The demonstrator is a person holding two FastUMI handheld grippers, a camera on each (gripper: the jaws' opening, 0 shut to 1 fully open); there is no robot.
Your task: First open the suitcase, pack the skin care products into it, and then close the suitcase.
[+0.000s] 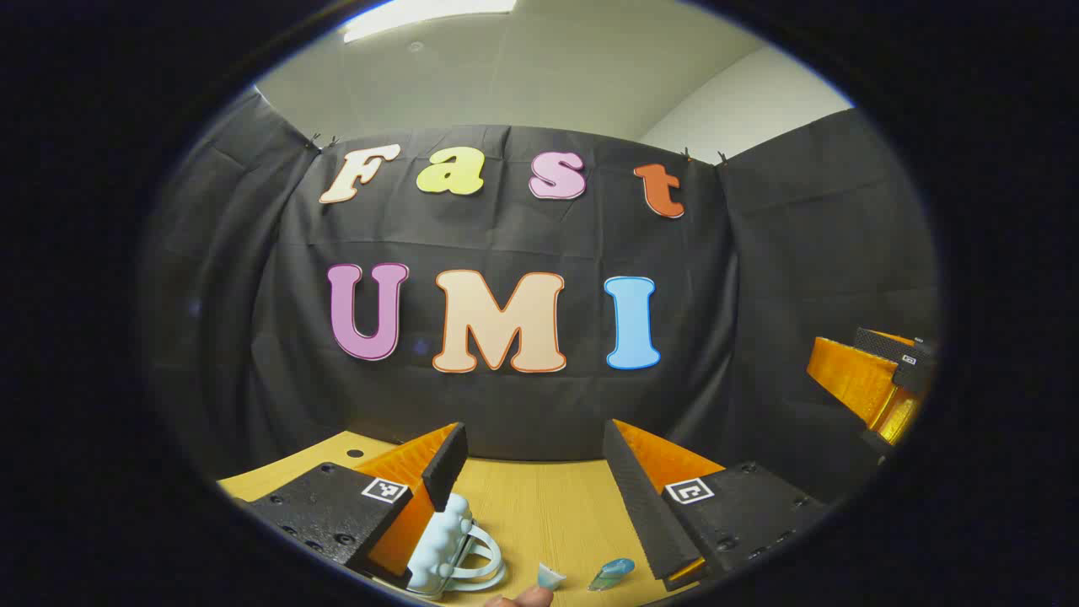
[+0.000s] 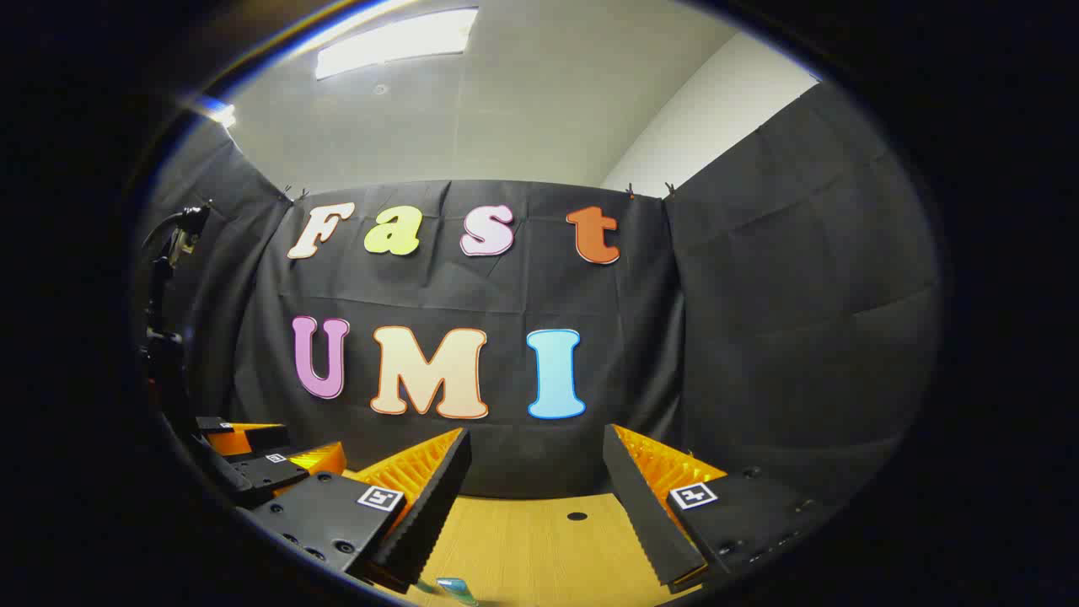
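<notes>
Both our left gripper (image 1: 533,472) and right gripper (image 2: 533,485) hang parted and empty, so we judge the pale-blue bubbly hard-shell suitcase (image 1: 440,544) light, slippery, best taken by its looped handle (image 1: 482,563).

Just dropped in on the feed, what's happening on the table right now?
Nothing is gripped. Both the left gripper and the right gripper hover with jaws open above the wooden table. A small pale blue bubble-textured suitcase sits by the left gripper's finger, apparently closed. A small blue-green item and a pale one lie beside it, unpacked.
</notes>
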